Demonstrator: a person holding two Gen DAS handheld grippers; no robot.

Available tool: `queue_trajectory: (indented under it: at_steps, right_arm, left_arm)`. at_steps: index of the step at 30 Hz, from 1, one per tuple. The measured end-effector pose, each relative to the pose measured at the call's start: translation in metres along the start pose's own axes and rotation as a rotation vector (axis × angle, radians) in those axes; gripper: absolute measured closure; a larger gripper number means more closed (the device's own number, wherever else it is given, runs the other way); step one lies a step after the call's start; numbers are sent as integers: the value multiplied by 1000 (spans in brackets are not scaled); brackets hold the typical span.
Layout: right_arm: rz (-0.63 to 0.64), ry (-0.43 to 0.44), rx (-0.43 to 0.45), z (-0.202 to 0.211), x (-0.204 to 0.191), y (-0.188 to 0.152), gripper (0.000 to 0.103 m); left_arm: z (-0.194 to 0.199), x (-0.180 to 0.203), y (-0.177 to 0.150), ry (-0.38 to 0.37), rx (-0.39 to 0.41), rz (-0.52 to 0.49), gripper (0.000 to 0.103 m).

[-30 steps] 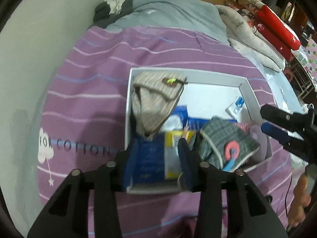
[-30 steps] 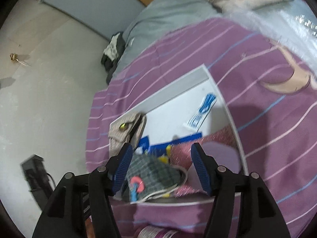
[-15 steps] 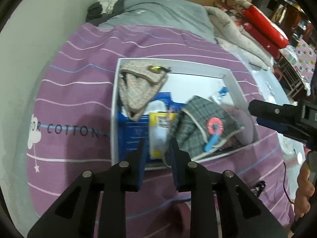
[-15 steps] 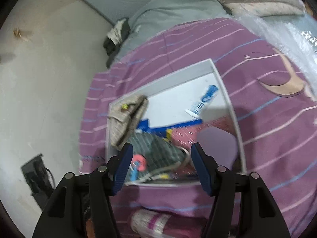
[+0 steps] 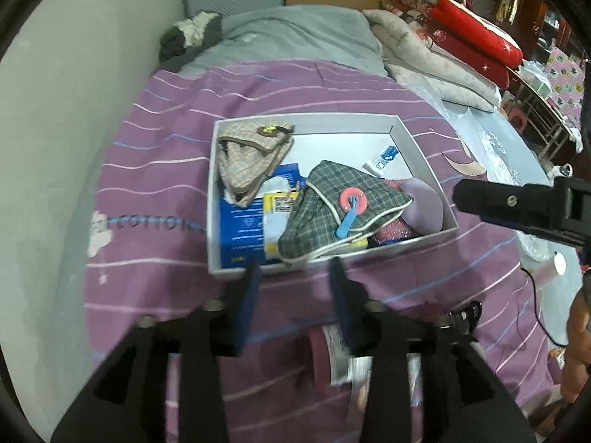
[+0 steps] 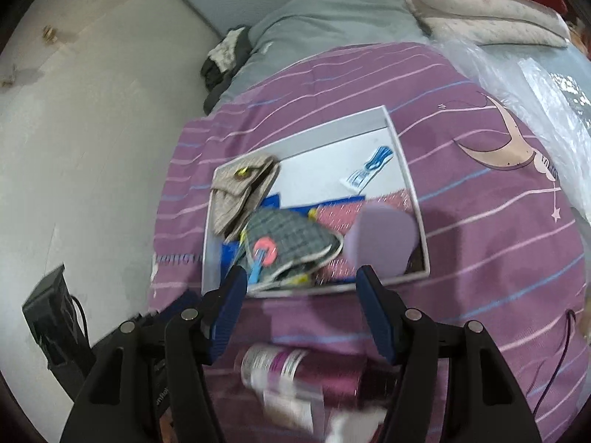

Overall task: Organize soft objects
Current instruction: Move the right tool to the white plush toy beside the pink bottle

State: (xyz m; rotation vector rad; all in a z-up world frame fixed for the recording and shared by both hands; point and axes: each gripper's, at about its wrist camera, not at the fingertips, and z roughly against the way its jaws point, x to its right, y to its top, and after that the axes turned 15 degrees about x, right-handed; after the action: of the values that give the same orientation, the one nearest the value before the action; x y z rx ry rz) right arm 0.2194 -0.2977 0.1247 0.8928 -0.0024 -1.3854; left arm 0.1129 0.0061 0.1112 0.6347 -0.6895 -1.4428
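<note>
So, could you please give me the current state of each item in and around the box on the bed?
White box: open, no lid, resting on the purple bedspread.
Beige plaid pouch: inside the box, far left corner.
Grey plaid pouch: inside, lying on the blue packets.
Small sachet: flat on the box floor.
Left gripper: opening, nothing between the fingers.
Right gripper: open, empty.

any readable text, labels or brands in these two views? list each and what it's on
"COTTON": partly blurred print on the purple bedspread, beside a white cloud; only that word reads.
Blue box in the white tray: print too small.
Yellow label: unreadable.
Blue-white sachet: unreadable.
Bottle on the bedspread: label blurred.
Lettering by the moon print: unreadable.
</note>
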Motion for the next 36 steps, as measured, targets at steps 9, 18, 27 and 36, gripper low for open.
queue_trajectory:
  at_steps: [9,18,27,36]
  right_arm:
    - [72,-69,101,67,-7,-26,41]
    - [136,-46,244,104,-3,-72,34]
    - [74,-51,238,81,20,-113,34]
    - [174,-124,247,63,24,-154,34]
  left_arm:
    - [38,8,-22,-16,29,1,49]
    - [55,8,-47,-53,34,41,49]
    - [48,7,-72,-47,78,27,49]
    - [28,15,-98,-154,51,36,44]
